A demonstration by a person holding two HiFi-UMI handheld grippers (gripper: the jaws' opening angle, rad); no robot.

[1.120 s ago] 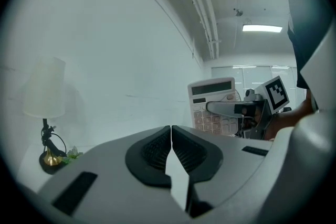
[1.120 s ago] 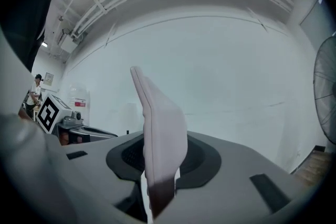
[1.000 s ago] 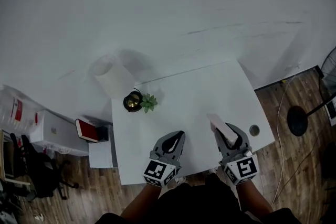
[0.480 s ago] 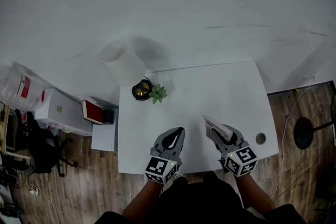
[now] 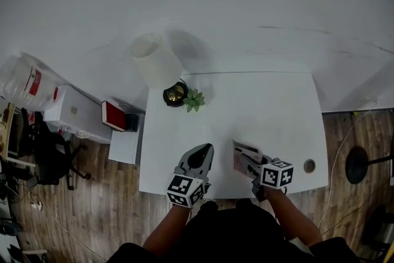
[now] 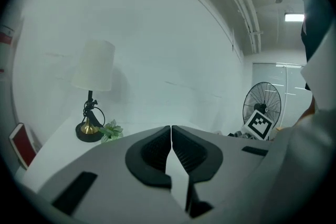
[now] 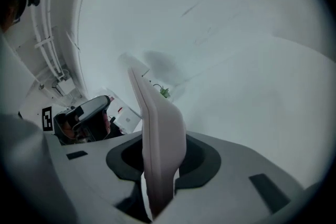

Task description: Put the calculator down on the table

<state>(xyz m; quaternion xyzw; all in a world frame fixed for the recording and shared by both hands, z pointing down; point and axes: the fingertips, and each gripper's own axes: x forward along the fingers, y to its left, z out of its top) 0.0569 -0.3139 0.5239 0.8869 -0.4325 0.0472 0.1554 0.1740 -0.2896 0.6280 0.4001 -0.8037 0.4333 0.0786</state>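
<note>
**Calculator in the right gripper's grip, low over the table's front edge**

The right gripper is clamped on the calculator. In the right gripper view the pale pink body stands edge-on between the two jaws, with both pads pressed against its flat sides and most of its length sticking out past them. From the head view it sits near the front edge of the table, a little right of the middle, with its keyed face turned mostly upward. Whether its far end touches the table cannot be told.

The left gripper is near the same front edge, left of the middle and well apart from the calculator. Its jaws are pressed together at the tips with nothing between them.

At the back left corner stands a lamp with a white shade and a dark base. A small plant is just beside the base, toward the table's middle. A round hole is set into the front right corner. The rest of the white top is bare.

Off the table's left edge a red book lies on a low white unit. A fan stands on the wood floor past the right edge.
</note>
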